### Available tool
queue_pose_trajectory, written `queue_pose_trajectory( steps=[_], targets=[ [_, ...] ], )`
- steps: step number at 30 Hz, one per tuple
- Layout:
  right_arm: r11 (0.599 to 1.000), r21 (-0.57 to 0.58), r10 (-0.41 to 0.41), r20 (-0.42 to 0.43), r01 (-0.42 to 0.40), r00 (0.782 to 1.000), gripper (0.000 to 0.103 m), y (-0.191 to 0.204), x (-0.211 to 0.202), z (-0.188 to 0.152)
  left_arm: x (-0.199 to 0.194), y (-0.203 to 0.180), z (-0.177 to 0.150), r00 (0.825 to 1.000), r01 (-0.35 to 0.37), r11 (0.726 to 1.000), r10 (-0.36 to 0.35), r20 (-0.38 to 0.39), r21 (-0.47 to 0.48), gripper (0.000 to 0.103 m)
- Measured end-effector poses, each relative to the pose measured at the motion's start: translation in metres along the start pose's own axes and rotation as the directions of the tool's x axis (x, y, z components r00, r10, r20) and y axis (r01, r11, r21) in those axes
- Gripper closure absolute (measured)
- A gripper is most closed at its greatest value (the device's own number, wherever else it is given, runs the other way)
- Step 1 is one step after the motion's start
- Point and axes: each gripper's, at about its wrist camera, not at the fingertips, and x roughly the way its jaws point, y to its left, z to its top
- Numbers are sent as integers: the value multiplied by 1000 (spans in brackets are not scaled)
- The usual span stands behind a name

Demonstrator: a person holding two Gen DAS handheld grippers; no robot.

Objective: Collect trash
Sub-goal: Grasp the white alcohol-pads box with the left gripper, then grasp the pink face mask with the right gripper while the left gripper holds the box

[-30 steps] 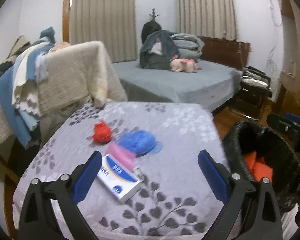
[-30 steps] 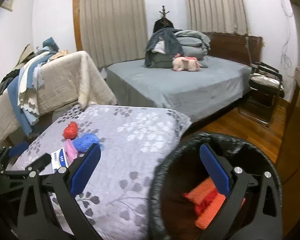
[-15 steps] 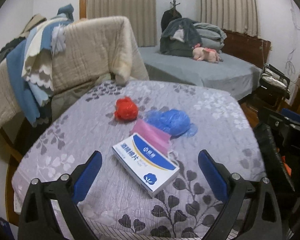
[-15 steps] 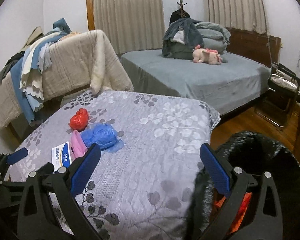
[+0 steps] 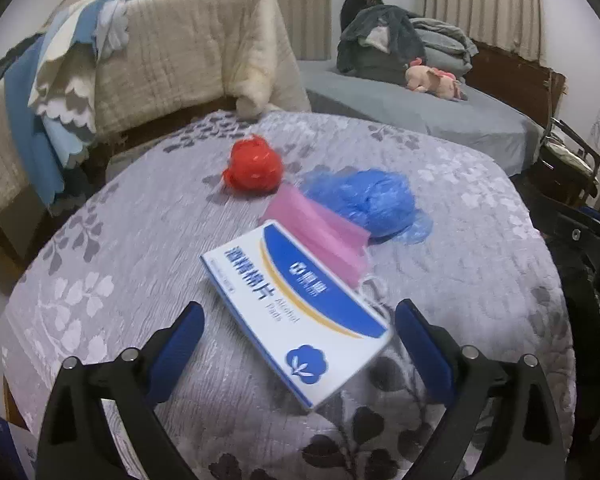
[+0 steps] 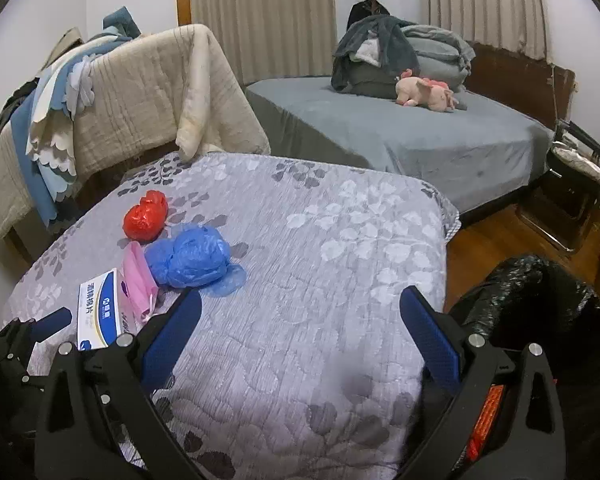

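A white-and-blue alcohol pad box (image 5: 300, 308) lies on the grey floral table cover (image 5: 480, 248), its near end between the open fingers of my left gripper (image 5: 298, 344). A pink face mask (image 5: 320, 236) lies partly on the box. A crumpled blue plastic bag (image 5: 368, 200) and a crumpled red bag (image 5: 254, 166) lie beyond. In the right wrist view the box (image 6: 100, 312), mask (image 6: 138, 280), blue bag (image 6: 192, 260) and red bag (image 6: 146, 218) sit at the left. My right gripper (image 6: 300, 336) is open and empty over the table's near right part.
A black-lined trash bin (image 6: 540, 312) with orange trash inside stands right of the table. A blanket-draped chair (image 5: 172, 52) stands behind the table. A grey bed (image 6: 400, 132) with clothes and a pink plush toy lies beyond. A folding chair (image 6: 580, 176) is at the far right.
My left gripper has moved forward and down to the box, which now lies between its fingers. My right gripper has swung left from above the bin to over the table.
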Motion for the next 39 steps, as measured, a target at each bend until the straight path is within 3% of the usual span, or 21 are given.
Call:
queue_pose_trajectory(
  steps=[6, 11, 18, 19, 21, 24, 31, 39],
  targets=[
    [999, -21, 27, -24, -27, 999, 6, 15, 12, -3, -3, 21, -1, 1000, -21, 1000, 21, -19, -18, 9],
    [999, -32, 42, -39, -43, 998, 6, 25, 18, -5, -7, 47, -2, 995, -92, 995, 90, -38, -43, 10],
    [998, -35, 42, -48, -44, 998, 6, 27, 21, -6, 5, 49, 11, 997, -63, 997, 61, -36, -44, 10],
    [999, -33, 42, -49, -43, 998, 6, 27, 21, -6, 9, 47, 12, 997, -61, 997, 59, -42, -41, 11],
    [999, -33, 41, -50, -42, 998, 6, 27, 22, -6, 18, 47, 15, 997, -39, 999, 36, -68, -37, 29],
    [998, -32, 47, -55, -49, 997, 6, 29, 24, -6, 26, 49, 13, 995, -5, 999, 0, -99, -48, 44],
    [995, -49, 87, -64, -90, 994, 6, 50, 28, -8, 9, 59, 13, 999, 11, 998, -14, -37, -67, 46],
    [983, -87, 158, -69, -163, 985, 8, 92, 34, -5, -5, 91, 20, 999, -36, 996, 36, -10, -85, 47]
  ],
)
